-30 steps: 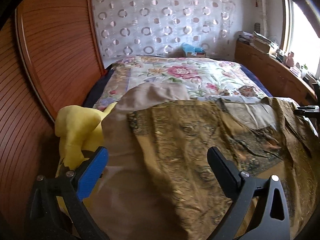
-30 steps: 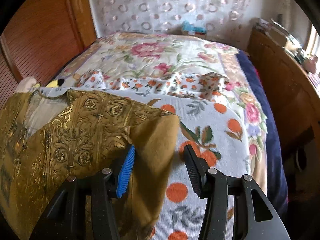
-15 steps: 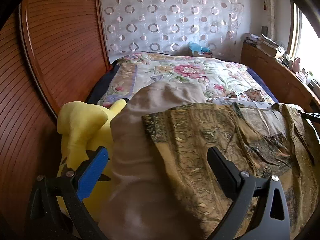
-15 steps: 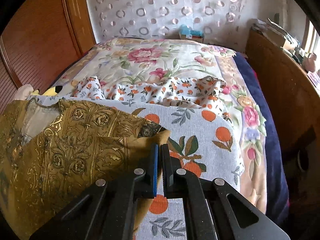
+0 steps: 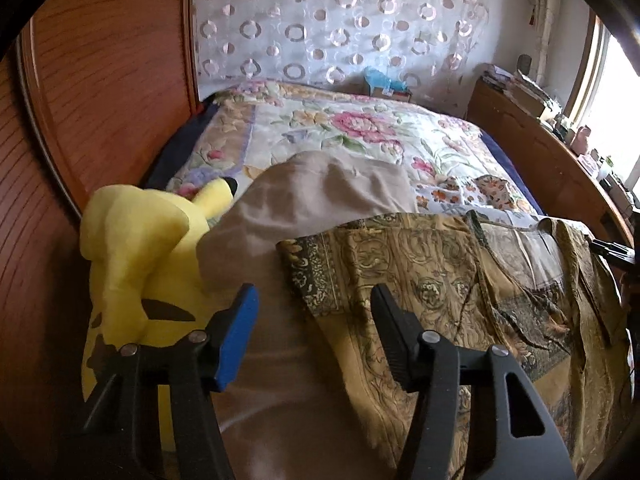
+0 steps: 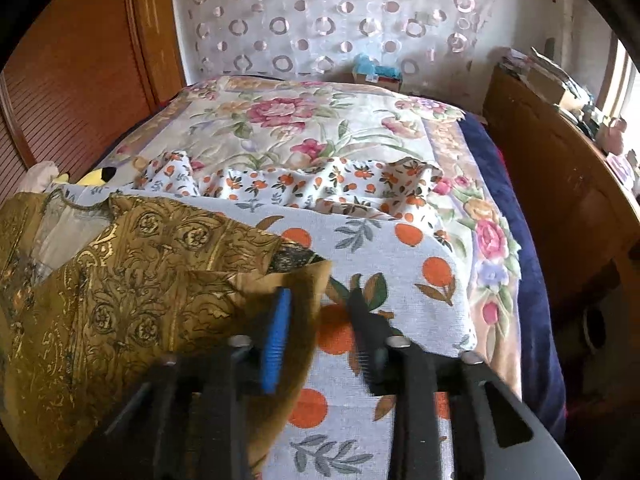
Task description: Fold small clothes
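The left gripper (image 5: 314, 316) is spread wide and holds nothing; it hangs over the left edge of the gold patterned garment (image 5: 440, 280), whose near corner lies between the two fingers, with a beige cloth (image 5: 312, 200) under and beside that edge. The right gripper (image 6: 318, 312) is released too, its blurred fingers apart on either side of the garment's right corner, which rests on an orange-print cloth (image 6: 400, 264). The garment lies spread flat across the near end of the bed (image 6: 320, 120). A yellow plush toy (image 5: 144, 248) sits left of the garment against the wooden wall panel (image 5: 100, 80). Beyond the garment, a small-print orange cloth (image 6: 304, 184) lies crumpled on the floral bedspread.
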